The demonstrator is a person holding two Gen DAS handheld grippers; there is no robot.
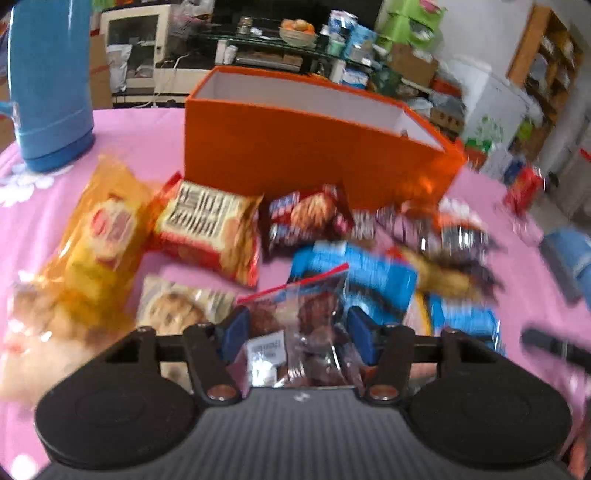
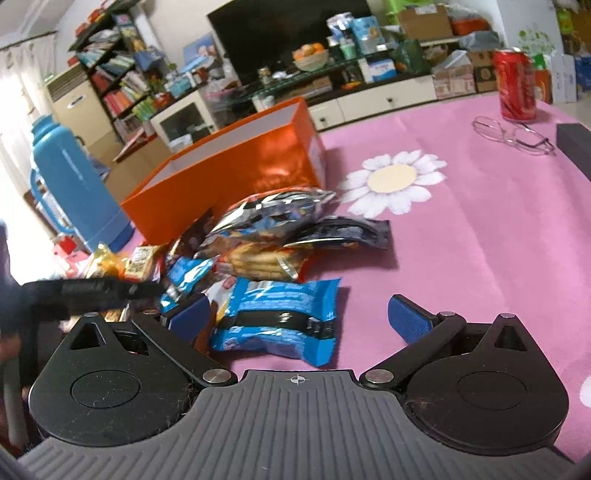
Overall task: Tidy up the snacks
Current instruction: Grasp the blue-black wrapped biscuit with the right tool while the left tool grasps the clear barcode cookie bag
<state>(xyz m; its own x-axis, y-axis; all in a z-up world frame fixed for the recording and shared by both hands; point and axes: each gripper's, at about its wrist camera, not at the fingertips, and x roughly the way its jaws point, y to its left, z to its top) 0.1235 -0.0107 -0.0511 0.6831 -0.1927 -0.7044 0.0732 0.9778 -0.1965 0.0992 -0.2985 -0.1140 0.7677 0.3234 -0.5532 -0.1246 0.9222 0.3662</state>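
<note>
While nearly every snack lies loose on the pink tablecloth (image 2: 480, 229), little counts as done: orange box (image 1: 280, 147) open-topped, what shows of its inside bare. Left gripper (image 1: 297, 328) clamped on a clear zip bag (image 1: 299, 332) of dark treats, close above the pile and not yet at the box. Right gripper (image 2: 299, 321) spread wide, holding nothing, poised around a blue packet (image 2: 277, 317). Left to do: yellow bag (image 1: 99, 240), red cracker pack (image 1: 210, 229), the rest.

Home living room: television (image 2: 273, 33), bookshelf (image 2: 114, 74), fruit bowl (image 2: 311, 59), floral tablecloth (image 2: 480, 240).
</note>
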